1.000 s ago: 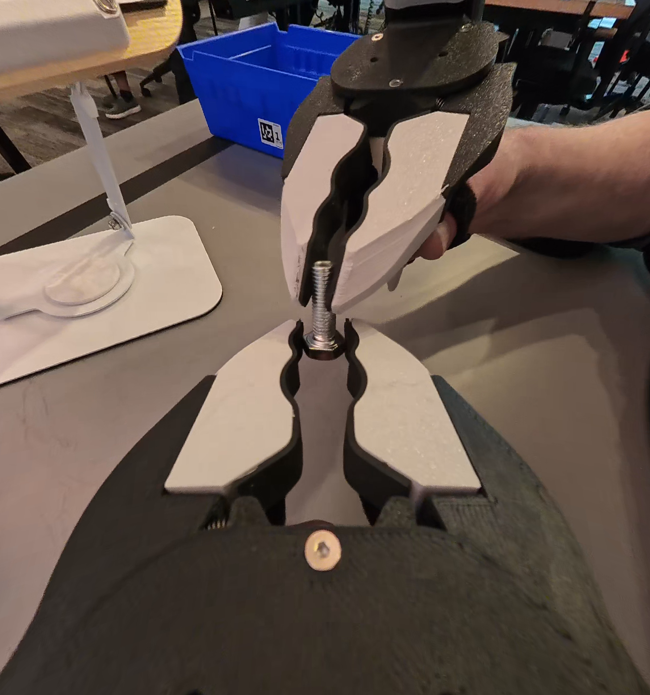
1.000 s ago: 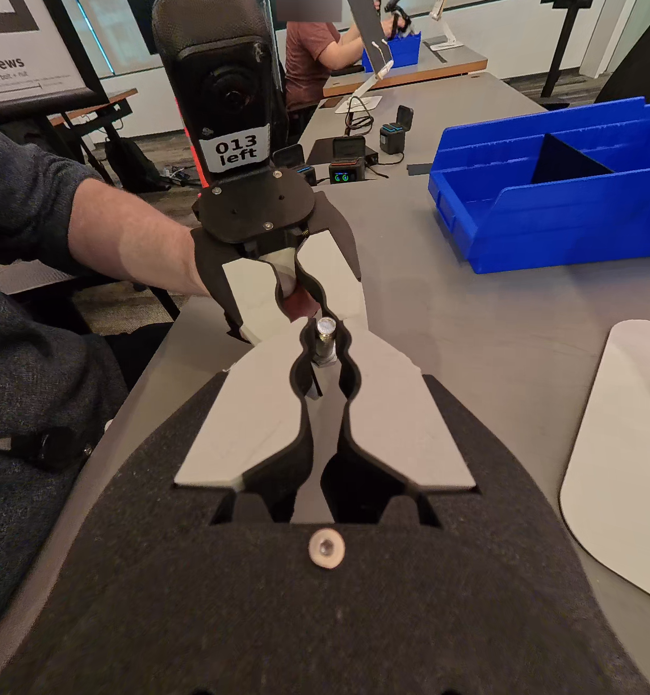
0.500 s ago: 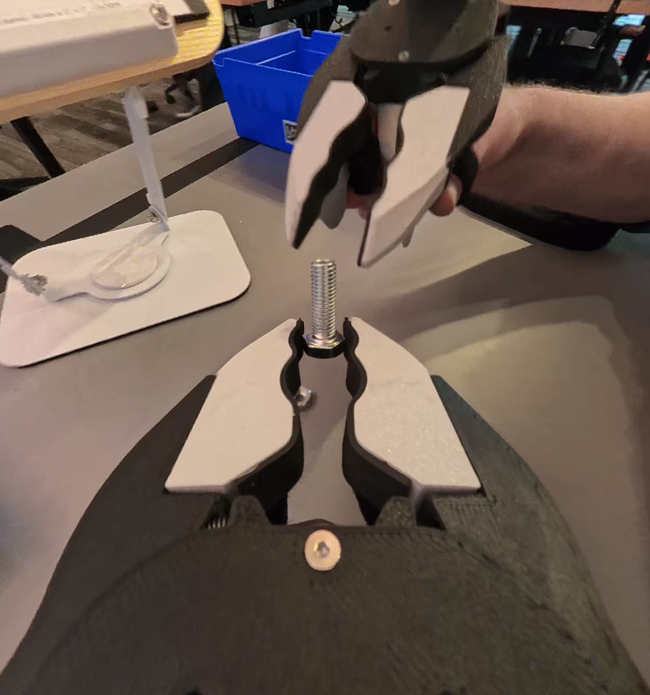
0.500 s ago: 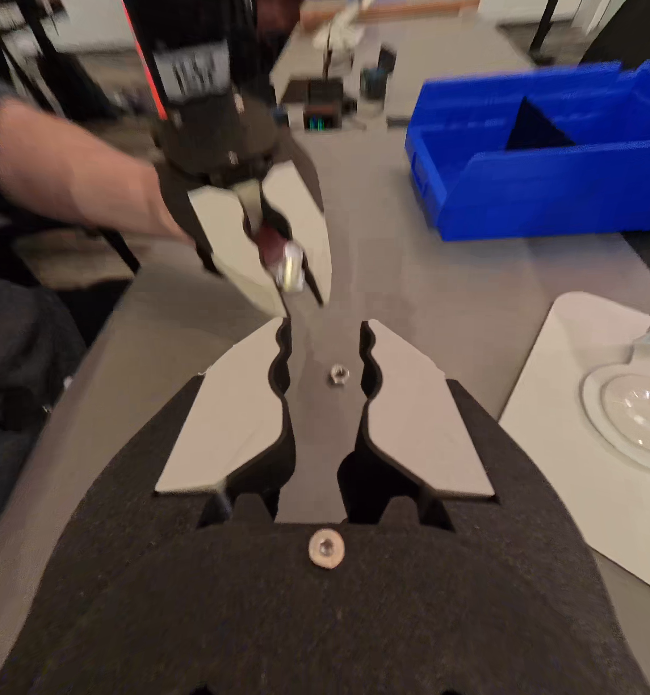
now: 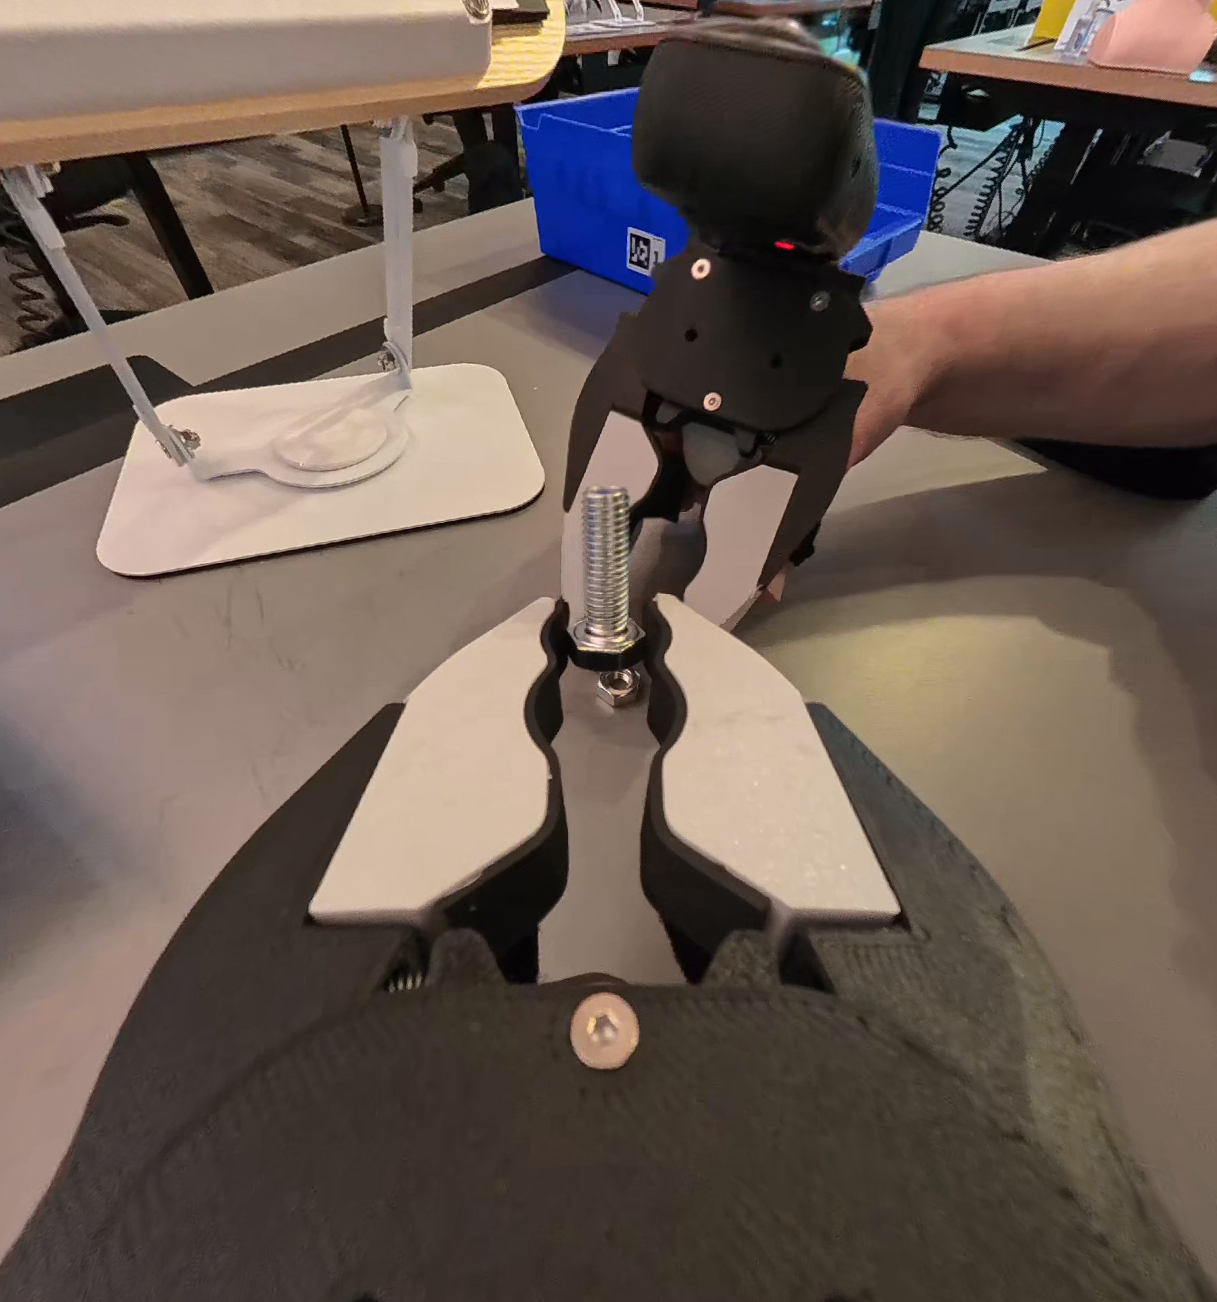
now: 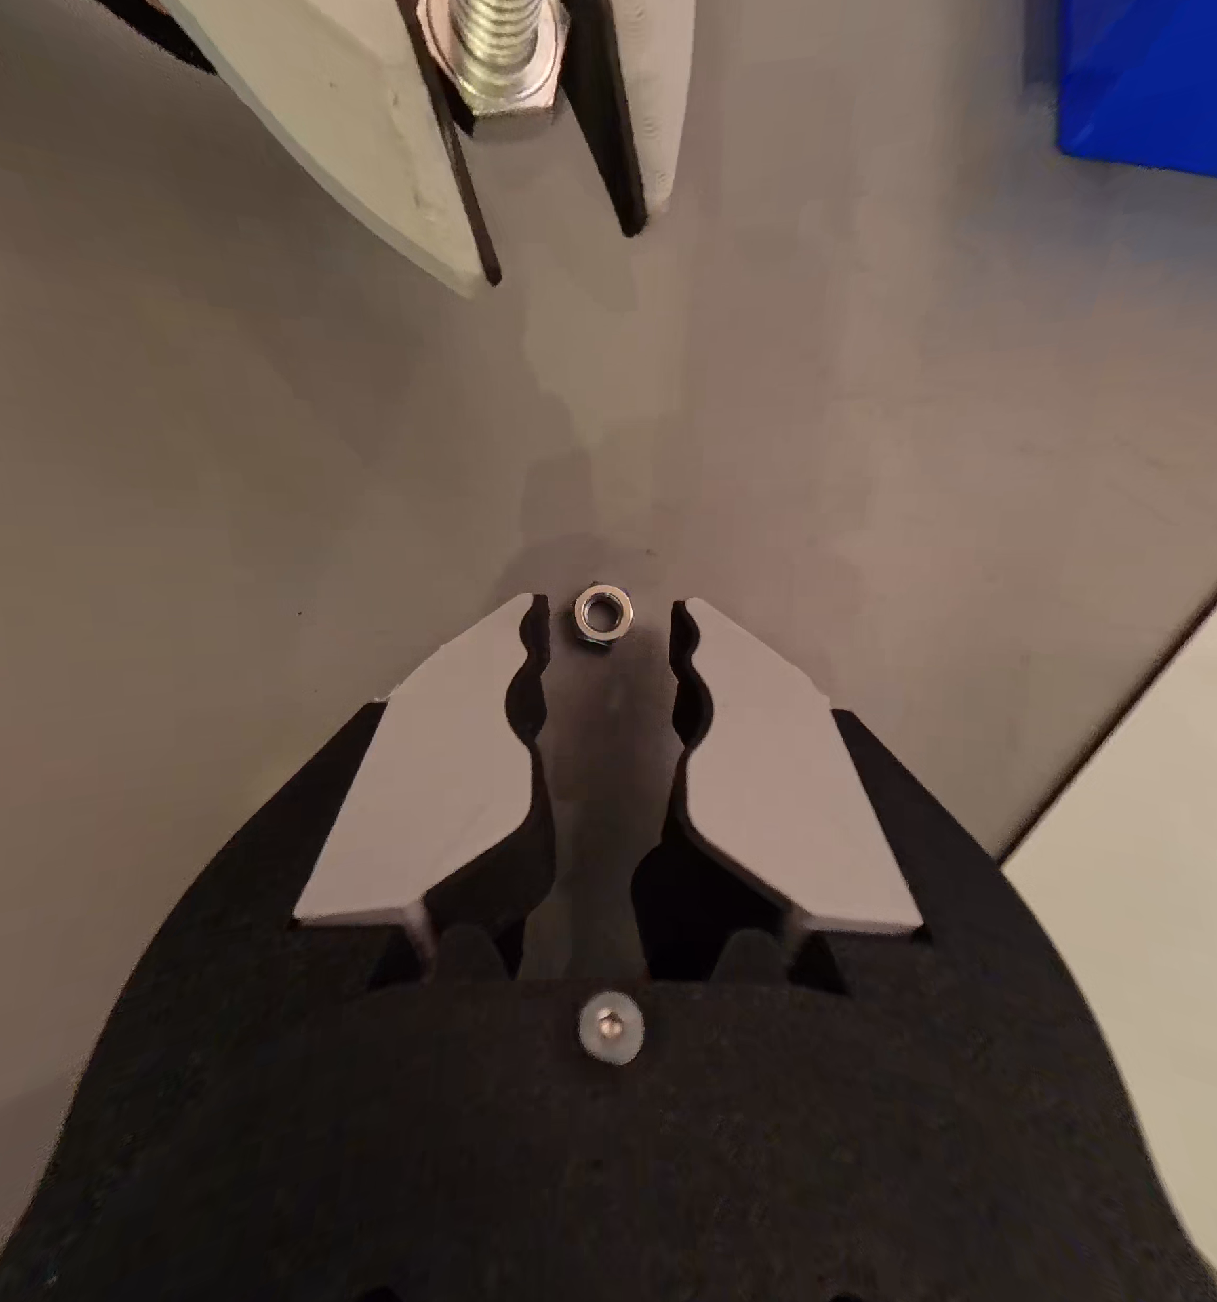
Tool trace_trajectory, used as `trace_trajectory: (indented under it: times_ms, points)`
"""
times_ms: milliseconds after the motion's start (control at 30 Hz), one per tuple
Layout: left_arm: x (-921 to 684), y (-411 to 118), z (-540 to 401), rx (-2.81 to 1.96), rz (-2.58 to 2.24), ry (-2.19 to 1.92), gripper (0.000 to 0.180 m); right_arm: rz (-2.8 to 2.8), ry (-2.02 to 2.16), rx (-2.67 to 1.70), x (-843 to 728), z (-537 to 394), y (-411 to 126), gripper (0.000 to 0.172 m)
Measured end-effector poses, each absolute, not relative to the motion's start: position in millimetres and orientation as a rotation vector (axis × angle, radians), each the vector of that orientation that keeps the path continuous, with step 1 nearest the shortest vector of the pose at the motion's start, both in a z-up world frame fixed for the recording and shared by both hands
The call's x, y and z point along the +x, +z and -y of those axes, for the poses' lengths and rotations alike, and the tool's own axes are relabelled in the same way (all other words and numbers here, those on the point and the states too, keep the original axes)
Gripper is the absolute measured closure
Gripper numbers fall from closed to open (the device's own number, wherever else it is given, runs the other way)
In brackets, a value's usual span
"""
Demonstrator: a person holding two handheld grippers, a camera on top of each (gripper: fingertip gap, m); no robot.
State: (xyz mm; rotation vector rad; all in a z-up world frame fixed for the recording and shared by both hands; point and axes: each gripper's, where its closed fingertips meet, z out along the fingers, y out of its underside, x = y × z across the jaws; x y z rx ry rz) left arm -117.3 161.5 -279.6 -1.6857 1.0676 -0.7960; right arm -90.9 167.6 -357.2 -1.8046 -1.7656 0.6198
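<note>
My left gripper (image 5: 605, 620) is shut on the hex head of a silver bolt (image 5: 605, 556) and holds it upright, thread pointing up, above the grey table (image 5: 239, 704). A small silver nut (image 5: 616, 687) lies flat on the table just below the bolt head. My right gripper (image 6: 604, 620) is open and points straight down at the table, with the nut (image 6: 602, 616) between its fingertips, nearer the left one and touched by neither pad. The left gripper (image 6: 563, 246) and the bolt (image 6: 503, 56) show at the top of the right wrist view. The right gripper (image 5: 669, 563) stands just behind the bolt.
A white stand base (image 5: 323, 479) sits at the left of the table, and its edge shows in the right wrist view (image 6: 1155, 916). A blue bin (image 5: 591, 190) stands at the far edge. A person's forearm (image 5: 1049, 352) reaches in from the right. About 8 cm separates my left fingertips from my right.
The right gripper opened, drew off the bolt's top, then tipped downward and came low over the nut, which now lies on the table. The left gripper kept its hold on the bolt.
</note>
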Motion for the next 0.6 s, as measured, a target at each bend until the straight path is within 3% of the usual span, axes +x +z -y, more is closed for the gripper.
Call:
trace_trajectory:
  times_ms: [333,600]
  points:
    - [-120,-280,-164,-1.682,-1.062,-0.828,0.161,1.846,0.682,-1.756,-96,-164,-364,0.154]
    - [-116,-283,-160,-1.668,-1.125,-0.793,0.161,1.664,0.841,-1.494,-94,-160,-259,0.154]
